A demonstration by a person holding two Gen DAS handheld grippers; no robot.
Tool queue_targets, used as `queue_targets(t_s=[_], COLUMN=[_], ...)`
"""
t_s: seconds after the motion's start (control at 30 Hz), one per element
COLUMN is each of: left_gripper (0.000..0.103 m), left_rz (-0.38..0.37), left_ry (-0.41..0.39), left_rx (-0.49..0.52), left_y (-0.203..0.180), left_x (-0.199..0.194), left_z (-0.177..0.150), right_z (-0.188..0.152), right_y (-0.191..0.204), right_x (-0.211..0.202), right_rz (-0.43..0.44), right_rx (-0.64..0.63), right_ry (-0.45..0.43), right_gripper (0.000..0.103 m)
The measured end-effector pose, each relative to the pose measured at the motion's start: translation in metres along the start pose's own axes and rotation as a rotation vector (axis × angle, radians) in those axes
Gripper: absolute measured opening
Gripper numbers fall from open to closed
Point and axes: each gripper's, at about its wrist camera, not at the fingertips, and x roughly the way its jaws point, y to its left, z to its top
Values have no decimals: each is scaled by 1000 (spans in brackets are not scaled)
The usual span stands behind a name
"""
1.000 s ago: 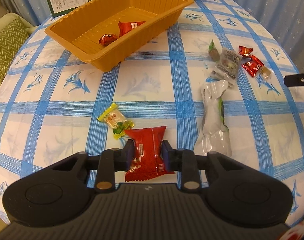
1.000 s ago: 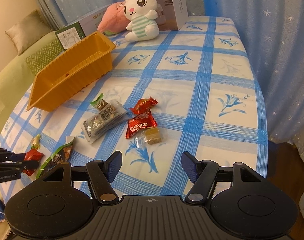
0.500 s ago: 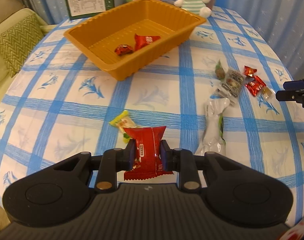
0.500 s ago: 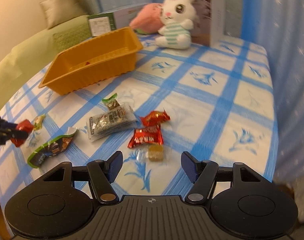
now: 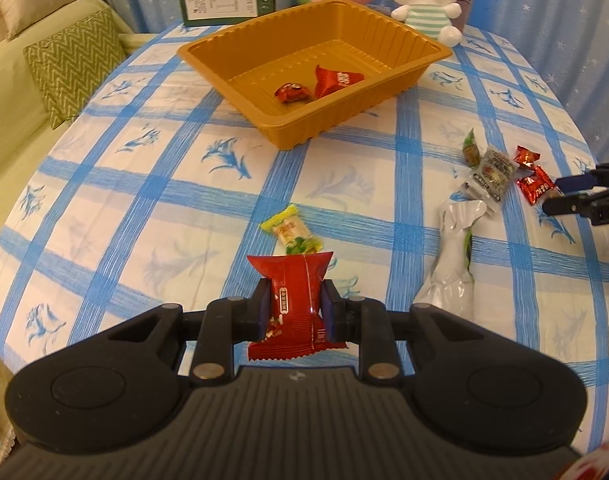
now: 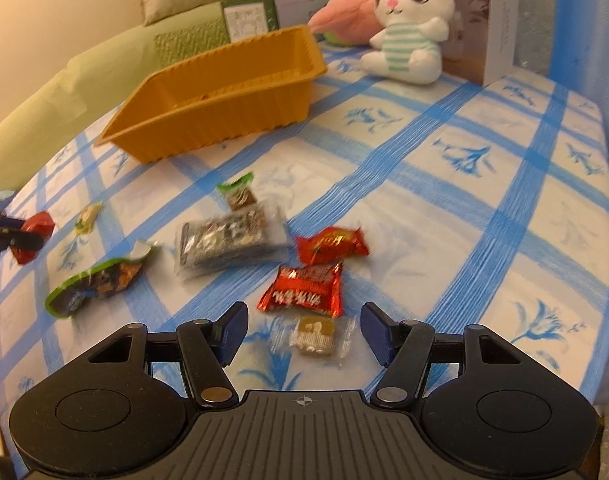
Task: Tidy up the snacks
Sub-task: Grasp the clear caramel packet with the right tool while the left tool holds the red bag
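My left gripper (image 5: 295, 307), clamped on the red snack packet (image 5: 294, 308), has lifted it off the table's near edge toward the orange tray (image 5: 416, 74) at the far side, while my right gripper (image 6: 304, 330) descends open-jawed over the clear-wrapped candy (image 6: 315, 335).

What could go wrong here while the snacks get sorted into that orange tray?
The left gripper pinches the red snack packet by its slippery wrapper only; it might slide out before reaching the orange tray. The open right gripper straddles a small clear-wrapped candy close to a red foil packet, which it might nudge or grab.
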Motion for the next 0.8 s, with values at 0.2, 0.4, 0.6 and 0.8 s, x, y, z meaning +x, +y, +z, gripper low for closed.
queue_targets(t_s=[0.2,0.4,0.6,0.8], left_gripper=[24,24,24,24], left_rz=[16,22,29,28], left_ry=[-2,-8,-14,-17], left_rx=[-29,-43,-53,-55], left_y=[5,5,6,6], left_x=[-4,-7,-11,-12], left_z=[-5,-8,-8,-9], right_z=[-8,-18,-16,-8], right_y=[21,53,61,67], right_x=[-4,-7,-2,5], right_rz=[46,79,2,22], right_rx=[-72,-161,-278,-299], right_ry=[49,82,76,73], right_gripper=[63,55,52,40])
